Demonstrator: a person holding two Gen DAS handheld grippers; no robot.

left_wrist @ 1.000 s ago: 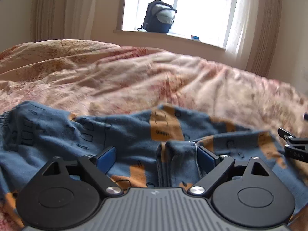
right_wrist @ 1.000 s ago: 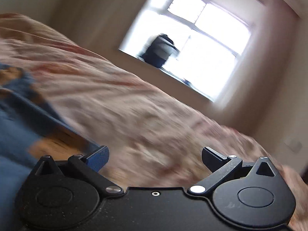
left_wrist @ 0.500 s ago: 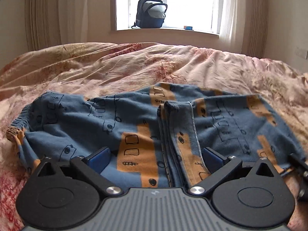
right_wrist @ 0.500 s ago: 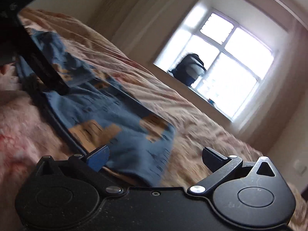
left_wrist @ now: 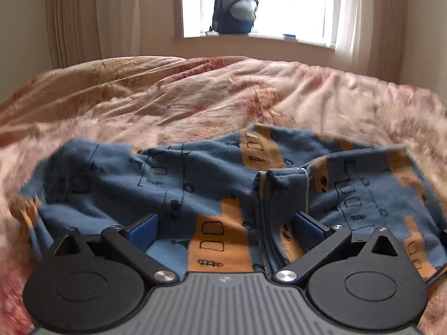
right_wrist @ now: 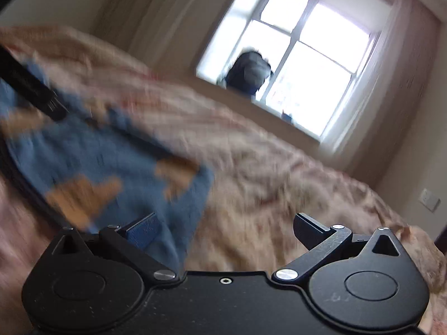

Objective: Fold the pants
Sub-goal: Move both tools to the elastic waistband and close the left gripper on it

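Blue pants [left_wrist: 195,184] with orange patches and drawn shapes lie spread across the bed, a raised fold of cloth [left_wrist: 282,184] running down their middle. My left gripper [left_wrist: 226,227] hovers over the near edge of the pants, jaws wide open, nothing pinched. In the blurred right wrist view the pants [right_wrist: 111,162] lie to the left. My right gripper [right_wrist: 226,227] is open over their right edge and the bedcover, holding nothing. A dark part of the left gripper [right_wrist: 30,89] shows at the upper left there.
A pink and beige floral bedcover [left_wrist: 195,97] covers the whole bed. A dark backpack [left_wrist: 233,12] stands on the window sill, with curtains [left_wrist: 83,16] at both sides. A wall socket [right_wrist: 428,199] sits on the right wall.
The left gripper's jaws have spread wider and let go of the raised fold, and the view has pulled back from the pants. The right gripper has swung so the pants' right edge is between its jaws.
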